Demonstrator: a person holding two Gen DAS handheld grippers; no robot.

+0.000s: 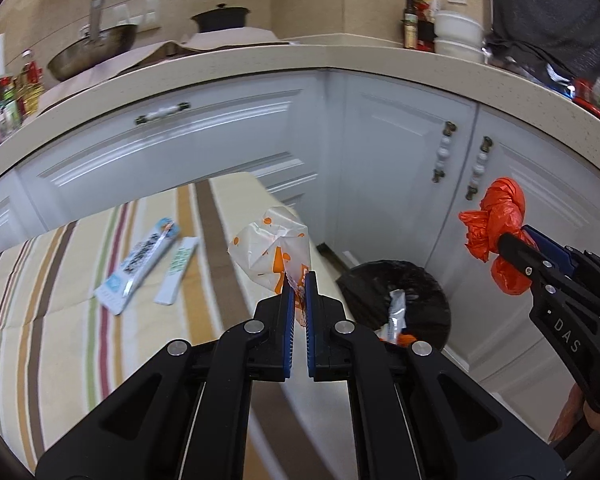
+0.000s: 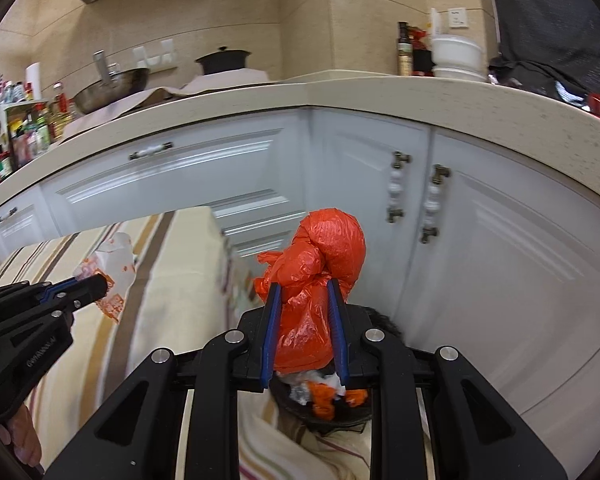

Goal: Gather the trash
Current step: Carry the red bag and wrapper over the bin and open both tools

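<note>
In our left gripper [image 1: 299,280] the blue pads are pressed nearly together, pinching only a thin edge of the crumpled white paper wrapper with orange print [image 1: 269,249]; most of the wrapper stands free above the tips. In our right gripper [image 2: 305,286] the pads are held apart by the knotted orange plastic bag [image 2: 320,264], which they clamp around its middle, the knot bulging above and a loose lobe hanging below.

Both pieces are in the air, off the striped tablecloth [image 1: 40,280]. The round bin lined with a black bag [image 1: 424,284] sits on the floor beside the table, in front of the white cabinet doors [image 1: 400,152], and it already holds a silvery packet and some orange scraps. In the right wrist view the orange bag hangs roughly over the bin's mouth; in the left wrist view the wrapper looks to be over the table's edge, just short of the bin.

The risks, as we judge them: the wrapper's thin pinch could tear or slip, and light paper let go too early may drift to the floor. The orange bag's slick film could snag on a pad at release. Two sachets, a blue-and-white one [image 1: 140,264] and a slim white-and-green one [image 1: 177,272], lie on the cloth uncollected.
</note>
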